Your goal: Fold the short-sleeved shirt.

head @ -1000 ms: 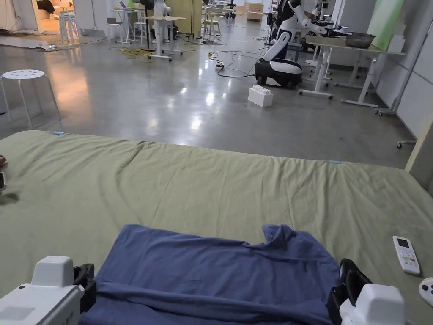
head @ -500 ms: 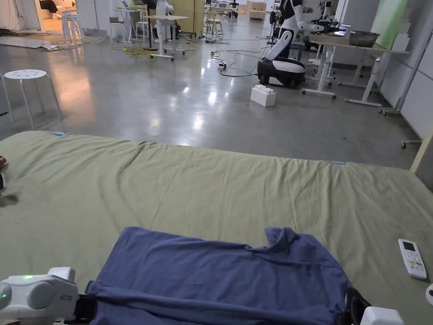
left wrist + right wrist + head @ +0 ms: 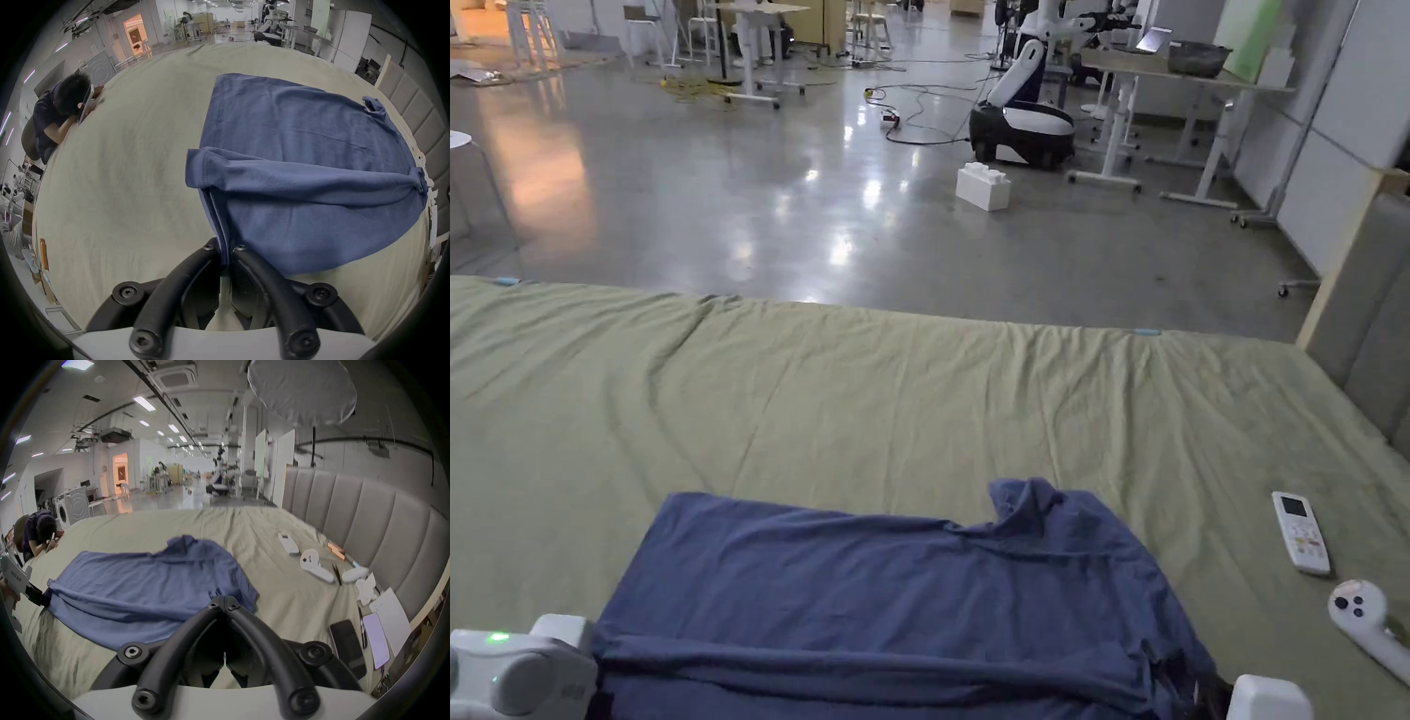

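A blue short-sleeved shirt (image 3: 891, 591) lies spread on the green bed sheet (image 3: 900, 403), its near part doubled over in a long fold. In the left gripper view my left gripper (image 3: 226, 248) is shut on the shirt's (image 3: 304, 146) left edge, with cloth running up from between the jaws. My right gripper (image 3: 222, 601) is shut on the shirt's (image 3: 136, 579) right near corner, where the fabric bunches. The two white gripper bodies sit at the bottom corners of the head view, the left body (image 3: 516, 670) and the right body (image 3: 1266, 698), at either end of the fold.
A white remote (image 3: 1301, 532) and a white controller (image 3: 1364, 614) lie on the sheet right of the shirt. Two phones (image 3: 348, 645) and papers rest by the grey padded headboard (image 3: 365, 518). A person (image 3: 63, 109) leans on the bed's left edge.
The head camera has shifted. Both grippers sit lower in the head view and closer to the near edge, still at the two ends of the shirt's folded near part.
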